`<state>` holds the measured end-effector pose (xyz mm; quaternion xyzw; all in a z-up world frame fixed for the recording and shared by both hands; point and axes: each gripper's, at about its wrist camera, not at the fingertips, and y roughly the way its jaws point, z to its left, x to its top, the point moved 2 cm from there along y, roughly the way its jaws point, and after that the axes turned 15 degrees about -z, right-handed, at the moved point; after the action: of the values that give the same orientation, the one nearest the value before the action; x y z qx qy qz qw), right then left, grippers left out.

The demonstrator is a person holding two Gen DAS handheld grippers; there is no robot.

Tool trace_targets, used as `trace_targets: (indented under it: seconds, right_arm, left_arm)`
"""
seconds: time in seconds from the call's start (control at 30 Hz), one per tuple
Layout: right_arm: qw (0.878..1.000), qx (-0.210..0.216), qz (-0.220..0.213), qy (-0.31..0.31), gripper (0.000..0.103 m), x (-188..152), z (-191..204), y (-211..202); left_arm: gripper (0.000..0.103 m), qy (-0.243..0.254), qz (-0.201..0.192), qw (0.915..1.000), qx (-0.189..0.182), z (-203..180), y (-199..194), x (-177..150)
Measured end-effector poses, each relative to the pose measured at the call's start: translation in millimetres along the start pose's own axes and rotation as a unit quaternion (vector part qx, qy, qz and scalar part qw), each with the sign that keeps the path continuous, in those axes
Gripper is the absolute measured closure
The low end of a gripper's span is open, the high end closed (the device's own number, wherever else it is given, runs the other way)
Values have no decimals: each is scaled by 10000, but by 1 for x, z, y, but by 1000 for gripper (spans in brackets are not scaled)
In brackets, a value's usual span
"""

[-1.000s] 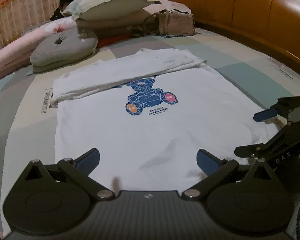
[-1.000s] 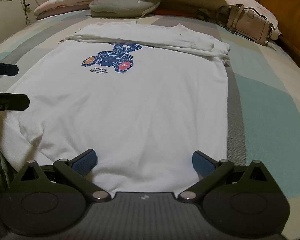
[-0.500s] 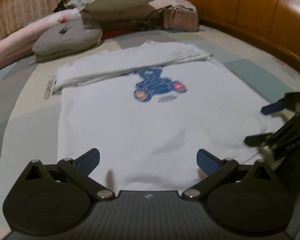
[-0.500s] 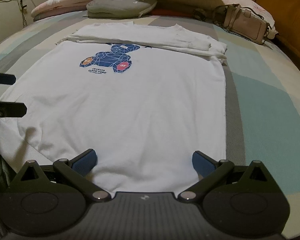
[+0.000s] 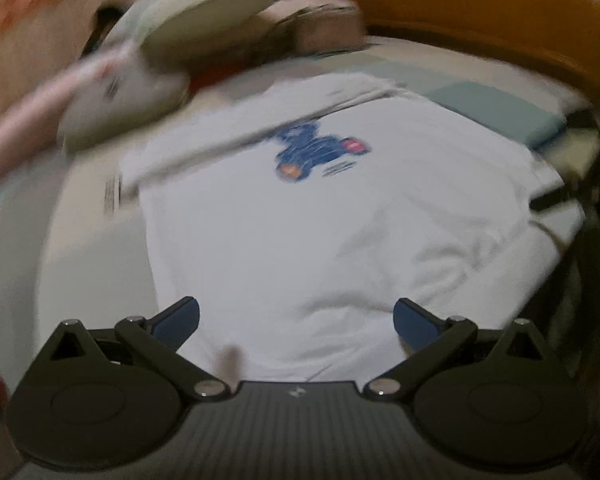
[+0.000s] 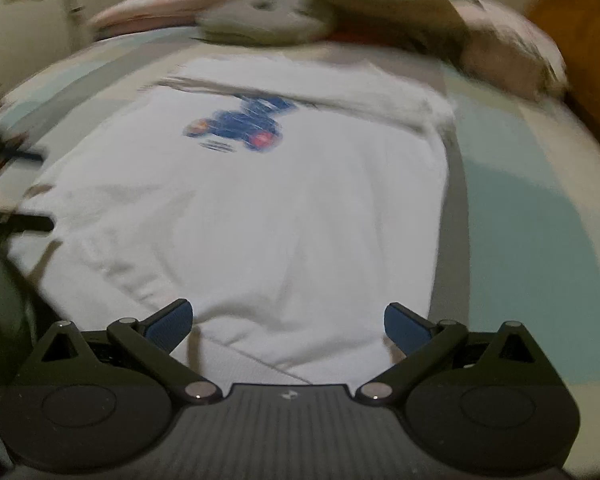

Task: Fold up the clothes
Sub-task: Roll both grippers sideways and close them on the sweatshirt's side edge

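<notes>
A white T-shirt [image 5: 300,220] with a blue bear print [image 6: 240,126] lay spread on the bed [image 6: 520,200], its far end (collar and sleeves, apparently) already turned over into a band across the top; the near body remained flat, so the fold was judged partly done, with the lengthwise folds left. The left gripper [image 5: 296,320] and right gripper [image 6: 286,322] both hung over the near hem, fingers spread wide and holding nothing. Both views were blurred. The left view alone showed the wooden headboard [image 5: 480,12]; the right view alone showed bare bedsheet to the right of the shirt and the pillows [image 6: 268,16] at the far end.
</notes>
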<state>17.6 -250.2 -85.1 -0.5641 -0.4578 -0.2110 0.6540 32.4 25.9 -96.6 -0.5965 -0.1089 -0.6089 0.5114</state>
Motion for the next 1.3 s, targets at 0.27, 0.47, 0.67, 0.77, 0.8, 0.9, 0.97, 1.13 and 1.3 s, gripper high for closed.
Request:
trace_targets:
  seconds: [0.27, 0.47, 0.67, 0.77, 0.8, 0.9, 0.97, 1.13, 1.3]
  right_arm:
    - [9692, 587, 17, -2393, 0, -27, 64, -3]
    - [9413, 117, -16, -3374, 0, -43, 82, 12]
    - [9153, -251, -236, -4013, 0, -42, 85, 4]
    - [9020, -424, -442, -4274, 0, -39, 90, -2]
    - [9015, -494, -520, -4269, 0, -35, 90, -3]
    - [9090, -723, -720, -4041, 0, -20, 84, -4]
    - [9153, -854, -840, -3845, 0, -10, 79, -5]
    - [9260, -990, -946, -3517, 0, 2, 70, -10]
    - [9350, -786, -872, -3346, 0, -3, 66, -15]
  left_arm:
    - [1, 2094, -282, 9755, -613, -70, -3, -14]
    - [1, 2470, -346, 9667, -568, -96, 16, -16]
    - [1, 2794, -468, 9579, -470, -109, 19, -13]
    - [1, 2756, -588, 9583, -480, -116, 20, -4]
    - [1, 2725, -617, 9590, -471, -118, 23, -2]
    - [1, 2633, -705, 9611, -446, -123, 29, 7]
    - [1, 2571, -764, 9624, -429, -127, 33, 12]
    - [0, 2415, -910, 9654, -386, -137, 44, 27]
    - [1, 2479, -1043, 9631, -62, -131, 48, 36]
